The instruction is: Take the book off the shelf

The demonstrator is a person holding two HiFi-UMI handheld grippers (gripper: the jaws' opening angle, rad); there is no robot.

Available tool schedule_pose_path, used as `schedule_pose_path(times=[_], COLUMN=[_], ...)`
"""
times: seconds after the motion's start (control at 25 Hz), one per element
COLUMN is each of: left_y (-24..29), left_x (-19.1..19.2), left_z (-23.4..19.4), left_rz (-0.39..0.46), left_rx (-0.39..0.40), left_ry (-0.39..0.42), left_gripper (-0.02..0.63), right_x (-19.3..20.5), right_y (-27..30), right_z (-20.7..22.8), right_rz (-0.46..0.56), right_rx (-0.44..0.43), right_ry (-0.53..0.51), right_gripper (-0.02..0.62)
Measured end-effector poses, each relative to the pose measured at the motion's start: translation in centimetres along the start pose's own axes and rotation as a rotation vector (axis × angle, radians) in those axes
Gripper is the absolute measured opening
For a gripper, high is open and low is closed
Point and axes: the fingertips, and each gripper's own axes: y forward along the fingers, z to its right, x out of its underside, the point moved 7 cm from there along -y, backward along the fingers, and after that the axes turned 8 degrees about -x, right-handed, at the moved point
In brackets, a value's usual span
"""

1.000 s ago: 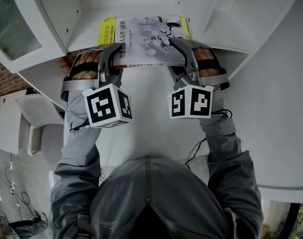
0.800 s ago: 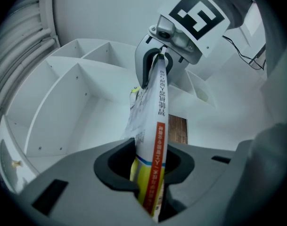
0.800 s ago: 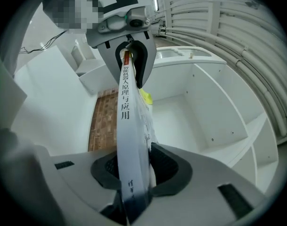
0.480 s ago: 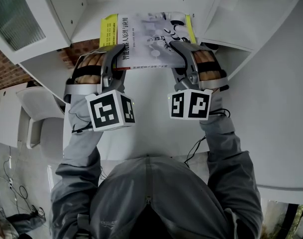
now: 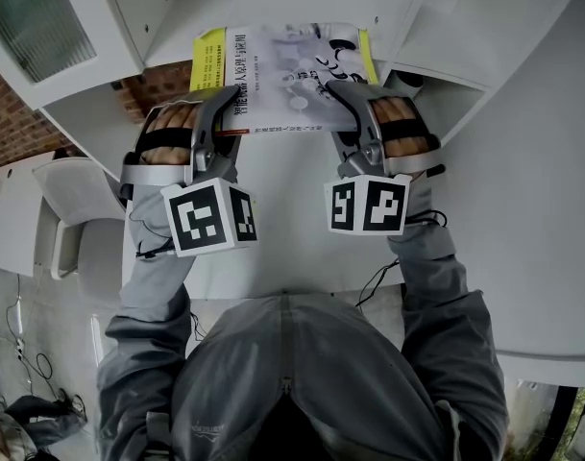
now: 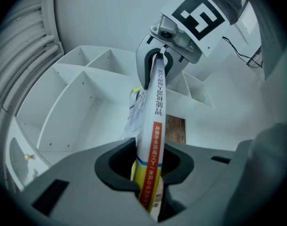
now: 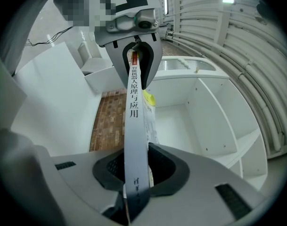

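A thin book (image 5: 282,75) with a white cover, a yellow band and a red-marked spine is held flat in the air in front of the white shelf unit (image 5: 109,36). My left gripper (image 5: 215,113) is shut on its left spine corner, and my right gripper (image 5: 354,113) is shut on its right spine corner. In the left gripper view the book (image 6: 152,140) runs edge-on from my jaws to the right gripper (image 6: 157,62) opposite. The right gripper view shows the spine (image 7: 135,126) stretching away to the left gripper (image 7: 137,60).
White shelf compartments (image 6: 82,102) stand behind the book, with more of these compartments (image 7: 200,112) at the right. A brick-patterned floor (image 7: 103,121) shows below. White chairs (image 5: 71,229) stand at the lower left. Cables (image 5: 383,277) hang from the grippers.
The book and both grippers have stayed almost still relative to each other; the whole view has shifted slightly, with the book a touch higher against the shelf.
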Motion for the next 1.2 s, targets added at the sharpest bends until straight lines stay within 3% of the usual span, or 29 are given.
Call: schedule_pose_path(times=[0.48,1.2], left_y=[-1.5,-1.9], left_x=[-0.3,3.3], left_z=[-1.3,15.8], left_rz=[0.011,-0.075], left_rx=[0.01,0.351], left_ry=[0.009,-0.04], left_gripper=[0.086,0.084], right_x=[-1.0,1.1], right_y=[-1.6,1.1], right_z=[1.3,-16.2], right_rz=[-0.007,-0.006], right_rx=[-0.046,-0.385], right_ry=[-0.015,0.132], right_gripper=[0.084,0.086])
